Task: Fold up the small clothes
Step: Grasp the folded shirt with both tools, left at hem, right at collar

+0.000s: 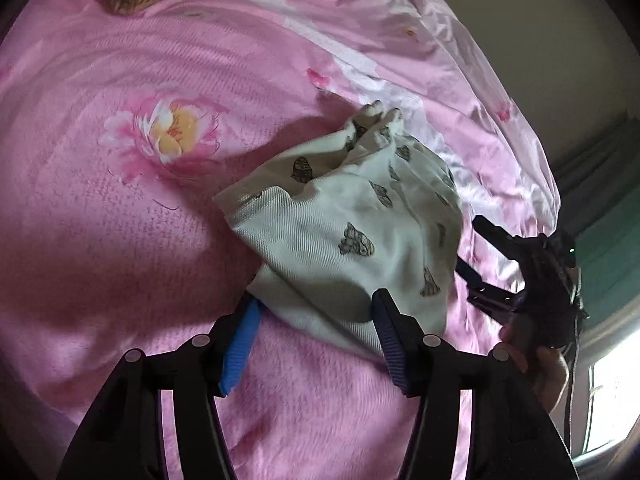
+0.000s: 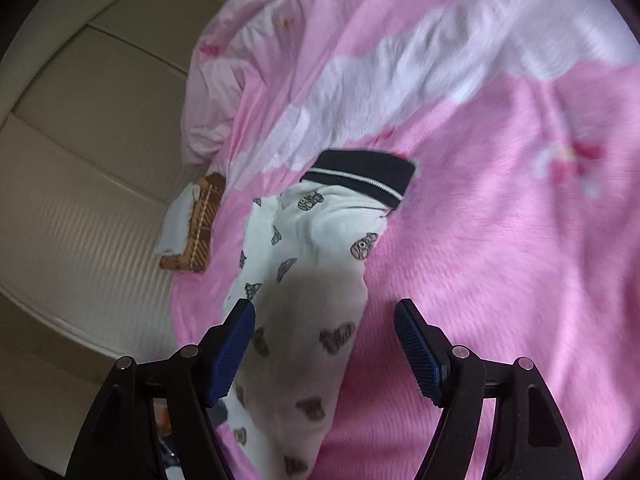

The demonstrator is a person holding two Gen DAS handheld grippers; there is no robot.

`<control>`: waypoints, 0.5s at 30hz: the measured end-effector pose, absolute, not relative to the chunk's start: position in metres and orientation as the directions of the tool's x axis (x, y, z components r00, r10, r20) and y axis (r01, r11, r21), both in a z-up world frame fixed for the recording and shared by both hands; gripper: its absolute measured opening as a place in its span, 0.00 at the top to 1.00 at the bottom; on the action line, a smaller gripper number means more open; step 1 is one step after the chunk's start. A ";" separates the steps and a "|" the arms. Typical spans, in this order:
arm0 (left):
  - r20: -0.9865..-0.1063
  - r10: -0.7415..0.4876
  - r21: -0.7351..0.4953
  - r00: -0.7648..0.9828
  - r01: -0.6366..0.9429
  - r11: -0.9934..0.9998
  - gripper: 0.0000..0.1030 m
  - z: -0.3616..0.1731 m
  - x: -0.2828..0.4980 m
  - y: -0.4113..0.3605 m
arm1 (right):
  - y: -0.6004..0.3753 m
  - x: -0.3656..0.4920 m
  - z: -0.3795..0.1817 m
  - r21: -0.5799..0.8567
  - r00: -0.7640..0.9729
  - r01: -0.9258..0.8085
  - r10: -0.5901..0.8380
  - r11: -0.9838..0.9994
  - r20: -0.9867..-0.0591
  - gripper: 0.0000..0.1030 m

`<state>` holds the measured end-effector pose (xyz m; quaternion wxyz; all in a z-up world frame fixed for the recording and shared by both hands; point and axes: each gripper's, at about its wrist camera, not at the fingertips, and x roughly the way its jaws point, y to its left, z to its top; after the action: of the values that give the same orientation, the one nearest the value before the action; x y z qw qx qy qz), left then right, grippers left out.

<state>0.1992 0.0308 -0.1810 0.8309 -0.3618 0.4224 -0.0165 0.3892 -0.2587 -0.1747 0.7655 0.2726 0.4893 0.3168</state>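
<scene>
So the whole scene sits on a big pink bedspread (image 1: 120, 240) with a flower print, which makes sense as a soft flat surface for folding. Lying on it is the thing being folded, a small white garment (image 1: 352, 232) with little grey prints and a dark striped waistband (image 2: 360, 176), so probably kids' pants. It's roughly in the middle of the bed and looks partly doubled over, bunched at the far end, so I'd guess the fold is midway, not finished. Over by the bed's edge there's a small brown checked cloth (image 2: 200, 224), maybe already-done laundry parked out of the way, can't say for sure. Now the tools: the left gripper (image 1: 316, 340) hangs low over the near edge of the garment with its jaws about halfway apart; the cloth edge lies between them, but the pads don't look like they're pinching it. The right gripper (image 2: 324, 344) is wide open above the other end, one pad (image 2: 232, 352) over the fabric, holding nothing. From the left view you can see it off to the garment's side with a hand (image 1: 536, 364) on its grip. My read: both just let go, next comes a re-grab.
</scene>
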 end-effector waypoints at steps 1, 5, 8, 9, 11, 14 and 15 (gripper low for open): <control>-0.689 -0.334 -0.625 0.643 -0.292 0.724 0.46 -0.184 0.202 0.031 | -0.256 0.395 -0.179 0.740 0.310 -0.216 0.764 0.637 -0.566 0.29; -0.691 -0.323 -0.628 0.647 -0.315 0.712 0.45 -0.187 0.205 0.029 | -0.243 0.413 -0.189 0.766 0.295 -0.226 0.792 0.602 -0.535 0.29; -0.690 -0.314 -0.633 0.652 -0.334 0.698 0.45 -0.189 0.204 0.025 | -0.233 0.426 -0.195 0.773 0.275 -0.230 0.801 0.592 -0.532 0.29; -0.686 -0.316 -0.640 0.656 -0.336 0.691 0.45 -0.190 0.205 0.025 | -0.230 0.430 -0.196 0.774 0.270 -0.233 0.804 0.589 -0.530 0.29; -0.682 -0.313 -0.646 0.661 -0.343 0.681 0.46 -0.192 0.207 0.025 | -0.224 0.437 -0.197 0.770 0.262 -0.242 0.803 0.591 -0.535 0.29; -0.651 -0.308 -0.675 0.694 -0.344 0.653 0.53 -0.195 0.208 0.029 | -0.214 0.443 -0.195 0.759 0.270 -0.260 0.799 0.597 -0.537 0.29; -0.643 -0.310 -0.682 0.700 -0.340 0.648 0.57 -0.196 0.209 0.031 | -0.212 0.445 -0.194 0.762 0.270 -0.265 0.804 0.591 -0.529 0.29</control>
<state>0.2092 0.0308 -0.1957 0.8211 -0.4193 0.3871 0.0091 0.4448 -0.2121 -0.1943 0.7473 0.2767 0.4867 0.3578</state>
